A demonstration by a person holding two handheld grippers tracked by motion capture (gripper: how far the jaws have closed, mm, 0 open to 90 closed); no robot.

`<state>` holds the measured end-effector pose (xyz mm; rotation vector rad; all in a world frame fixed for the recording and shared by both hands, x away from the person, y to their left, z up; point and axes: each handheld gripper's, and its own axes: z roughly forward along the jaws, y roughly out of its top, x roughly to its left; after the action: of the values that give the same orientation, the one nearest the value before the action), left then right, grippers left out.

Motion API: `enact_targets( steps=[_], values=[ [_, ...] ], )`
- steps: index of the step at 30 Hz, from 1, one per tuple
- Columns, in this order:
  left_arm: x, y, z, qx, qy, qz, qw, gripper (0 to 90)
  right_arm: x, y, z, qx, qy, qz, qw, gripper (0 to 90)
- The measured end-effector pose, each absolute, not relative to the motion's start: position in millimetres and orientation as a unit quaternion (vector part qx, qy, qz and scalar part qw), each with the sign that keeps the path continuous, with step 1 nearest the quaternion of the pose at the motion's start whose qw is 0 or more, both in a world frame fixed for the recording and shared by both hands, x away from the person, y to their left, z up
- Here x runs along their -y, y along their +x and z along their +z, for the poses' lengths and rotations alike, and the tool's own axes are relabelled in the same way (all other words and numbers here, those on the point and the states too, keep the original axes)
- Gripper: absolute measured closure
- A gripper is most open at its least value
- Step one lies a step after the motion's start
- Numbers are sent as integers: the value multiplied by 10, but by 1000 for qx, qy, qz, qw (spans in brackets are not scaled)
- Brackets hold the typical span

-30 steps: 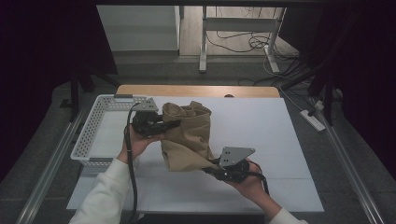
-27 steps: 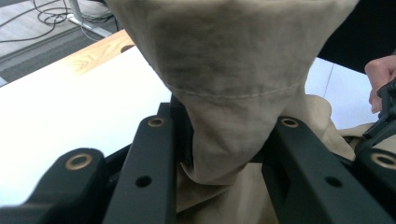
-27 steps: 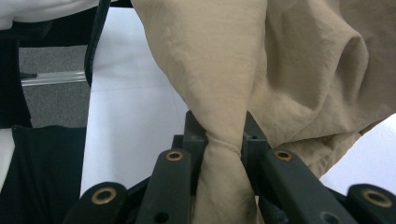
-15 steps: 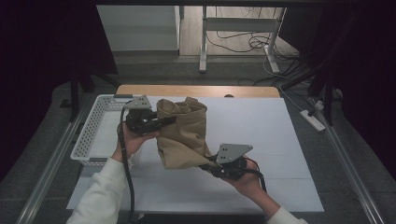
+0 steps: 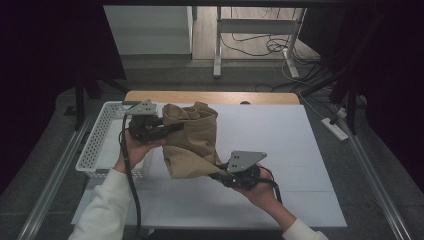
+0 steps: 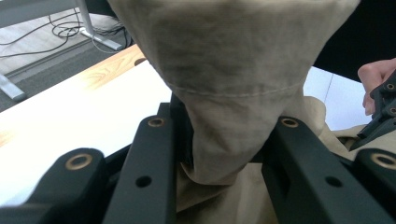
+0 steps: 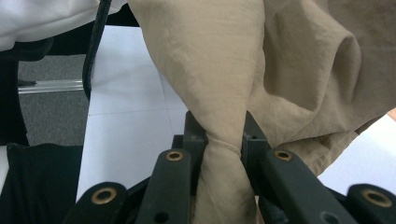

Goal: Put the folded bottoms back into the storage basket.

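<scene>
A tan cloth garment [image 5: 192,142] hangs bunched between my two grippers above the white table [image 5: 280,135]. My left gripper [image 5: 172,127] is shut on the garment's upper left edge, near the basket. Low at the garment's right corner, my right gripper [image 5: 218,175] is shut on the fabric. In the left gripper view the tan cloth [image 6: 229,93] with a stitched hem is pinched between the black jaws. The right gripper view shows a twisted fold of the cloth [image 7: 224,93] squeezed between its jaws.
A white mesh basket [image 5: 97,145] stands at the table's left edge, just beside my left hand. Past the table's wooden far edge [image 5: 210,96] are desk legs and cables on the floor. A power strip [image 5: 335,128] lies off the right side.
Both hands have carried the garment a little to the left, toward the basket. The cloth hangs more upright than a second ago.
</scene>
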<state>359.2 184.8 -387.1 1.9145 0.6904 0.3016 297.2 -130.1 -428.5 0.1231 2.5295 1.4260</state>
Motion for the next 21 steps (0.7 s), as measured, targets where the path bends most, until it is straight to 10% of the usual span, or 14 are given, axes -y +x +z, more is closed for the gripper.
enact_targets(
  steps=[21],
  values=[
    [-2006,3544,-3777,-289,796,134,515,713,1163,2998,-4216,-858,35,498,119,774]
  ],
)
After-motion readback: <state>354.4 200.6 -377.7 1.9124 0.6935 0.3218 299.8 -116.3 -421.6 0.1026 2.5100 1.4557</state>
